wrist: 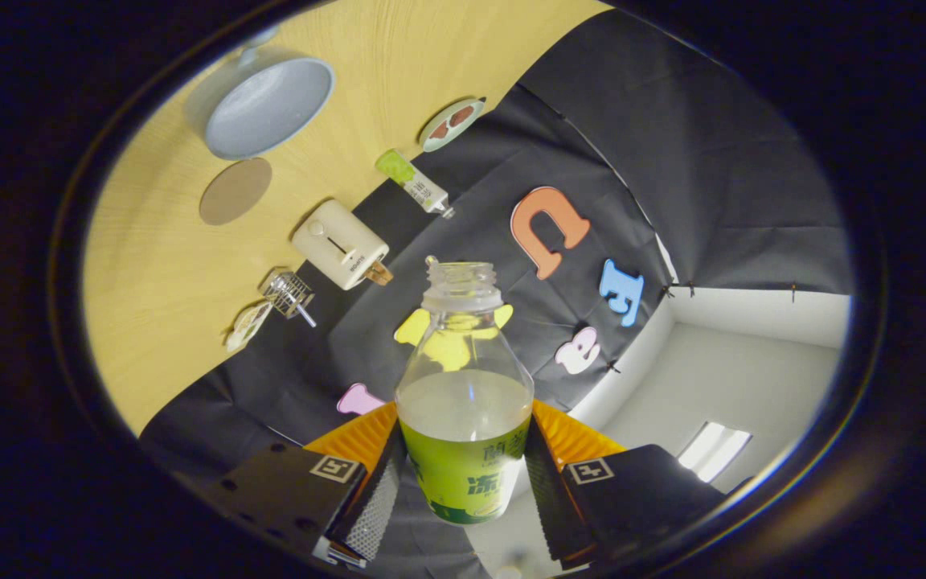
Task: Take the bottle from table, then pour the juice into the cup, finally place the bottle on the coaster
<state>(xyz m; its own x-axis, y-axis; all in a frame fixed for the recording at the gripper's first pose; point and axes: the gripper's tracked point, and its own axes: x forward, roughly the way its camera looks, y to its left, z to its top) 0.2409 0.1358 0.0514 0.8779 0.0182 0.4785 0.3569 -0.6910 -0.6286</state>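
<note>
My gripper (463,474) is shut on a clear plastic bottle (463,402) with a green label, both fingers pressing its sides. The bottle is uncapped, its open neck pointing away from the fingers, and pale juice fills its lower half. The view is strongly rolled, so the wooden table (165,265) slants beyond the fingers. On it, far beyond the bottle, sits a grey-blue cup (268,107), seen from its open mouth. A round brown coaster (235,190) lies flat on the table just beside the cup.
A cream toaster (340,244) stands between the coaster and the booth's black wall. Near it are a small metal wire whisk (288,293), a green-and-white tube (413,182) and a small round dish (452,124) by the table's back edge.
</note>
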